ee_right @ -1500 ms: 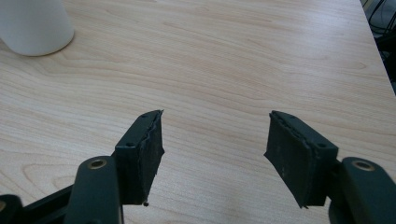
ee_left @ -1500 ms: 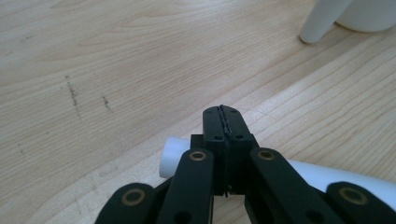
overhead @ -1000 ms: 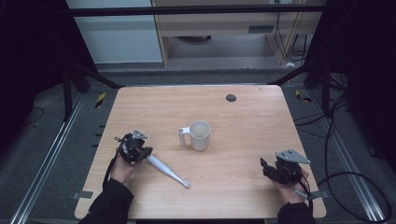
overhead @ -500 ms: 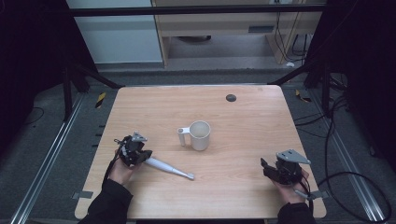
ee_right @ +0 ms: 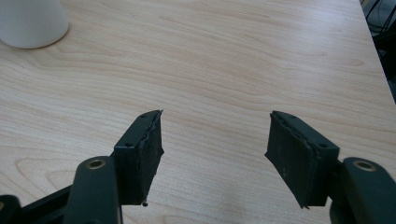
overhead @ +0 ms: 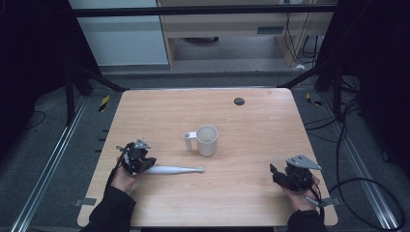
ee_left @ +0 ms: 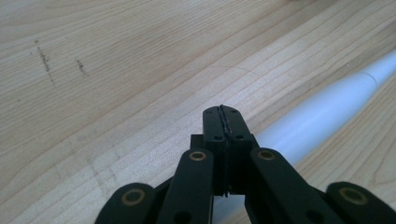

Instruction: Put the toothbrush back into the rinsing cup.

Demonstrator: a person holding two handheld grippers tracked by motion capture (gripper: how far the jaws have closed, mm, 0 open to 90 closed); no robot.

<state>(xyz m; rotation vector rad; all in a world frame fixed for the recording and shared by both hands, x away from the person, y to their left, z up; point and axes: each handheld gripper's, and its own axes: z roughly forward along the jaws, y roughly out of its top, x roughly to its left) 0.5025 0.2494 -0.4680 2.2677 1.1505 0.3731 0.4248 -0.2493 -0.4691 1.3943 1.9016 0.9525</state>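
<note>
Toothbrush (overhead: pixel 171 169) lies flat on the table (overhead: pixel 251 125), handle end just beside and under the closed, empty left gripper (ee_left: pixel 223 122), so open it and straddle the thick handle squarely; right gripper (ee_right: pixel 215 154) open, idle, mug (overhead: pixel 207 139) well ahead.

From above, my table (overhead: pixel 251 121) is evenly lit from overhead, while everything around it sinks into near black toward three and nine o'clock. Shadows under the mug (overhead: pixel 207 140) are faint and soft. That view is coarse and slightly grainy. My left gripper's close view is sharp on the wood grain, blurring at twelve o'clock; no glare anywhere.
</note>
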